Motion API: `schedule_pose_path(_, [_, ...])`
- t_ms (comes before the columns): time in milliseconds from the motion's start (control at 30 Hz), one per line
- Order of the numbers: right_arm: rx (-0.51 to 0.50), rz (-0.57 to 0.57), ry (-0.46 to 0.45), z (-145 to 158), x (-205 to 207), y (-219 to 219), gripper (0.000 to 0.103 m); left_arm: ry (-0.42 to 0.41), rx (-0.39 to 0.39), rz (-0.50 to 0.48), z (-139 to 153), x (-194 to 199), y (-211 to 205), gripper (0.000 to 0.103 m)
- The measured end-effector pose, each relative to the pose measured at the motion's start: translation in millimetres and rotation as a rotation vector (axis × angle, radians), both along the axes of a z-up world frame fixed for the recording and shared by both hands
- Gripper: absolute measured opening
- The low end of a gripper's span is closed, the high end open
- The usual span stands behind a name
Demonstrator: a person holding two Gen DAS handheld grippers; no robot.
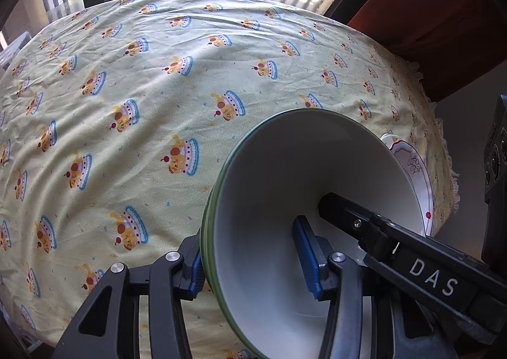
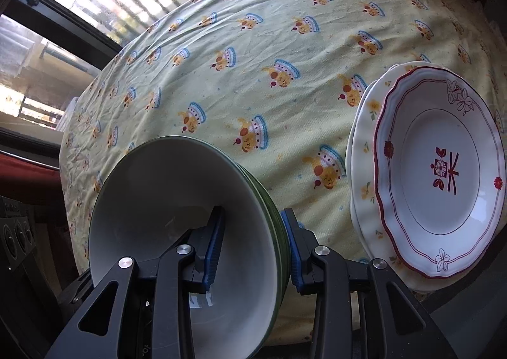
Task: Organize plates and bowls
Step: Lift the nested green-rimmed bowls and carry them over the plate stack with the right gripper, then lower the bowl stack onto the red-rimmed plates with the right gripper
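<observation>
Both jaws clamping stacked green-rimmed bowls [image 2: 177,216], several, count unclear, two plates [image 2: 437,168] stacked

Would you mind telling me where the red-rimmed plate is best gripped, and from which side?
Grip the red-rimmed plate at its raised scalloped rim, coming in from the near table edge, one finger over the rim and one beneath. It lies flat atop the yellow-flowered plate, so only the overhanging rim gives purchase. Both claws now hold the green-rimmed bowls.

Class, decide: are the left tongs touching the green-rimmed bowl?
Touching. The left wrist view shows the left tongs clamping the green-rimmed bowl, blue pads pressed on both sides of its wall.
</observation>
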State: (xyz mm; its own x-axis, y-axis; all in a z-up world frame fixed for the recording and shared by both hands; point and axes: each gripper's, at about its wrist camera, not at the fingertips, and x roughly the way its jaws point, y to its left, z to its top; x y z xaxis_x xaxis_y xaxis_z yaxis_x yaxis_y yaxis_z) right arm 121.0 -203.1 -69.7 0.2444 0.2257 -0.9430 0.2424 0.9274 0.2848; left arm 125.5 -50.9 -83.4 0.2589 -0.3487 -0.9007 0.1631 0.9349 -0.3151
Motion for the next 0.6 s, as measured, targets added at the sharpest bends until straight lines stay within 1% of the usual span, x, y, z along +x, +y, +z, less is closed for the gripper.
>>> schedule_pose_path(133, [-0.019,-0.032,-0.039,18,-6,11,0.039,-0.015,-0.008,-0.015,12,-4,8,0.049])
schedule_pose_path(300, [-0.018,-0.038,-0.054,29,-13,17,0.039,-0.027,0.000,-0.015,20,-9,11,0.049])
schedule_pose_path(467, [-0.009,-0.020,-0.075,37,-15,14,0.039,-0.054,0.007,0.008,29,-13,3,0.049])
schedule_pose_path(600, [-0.003,-0.002,-0.091,42,-13,1,0.039,-0.060,0.006,0.030,33,-16,-11,0.049])
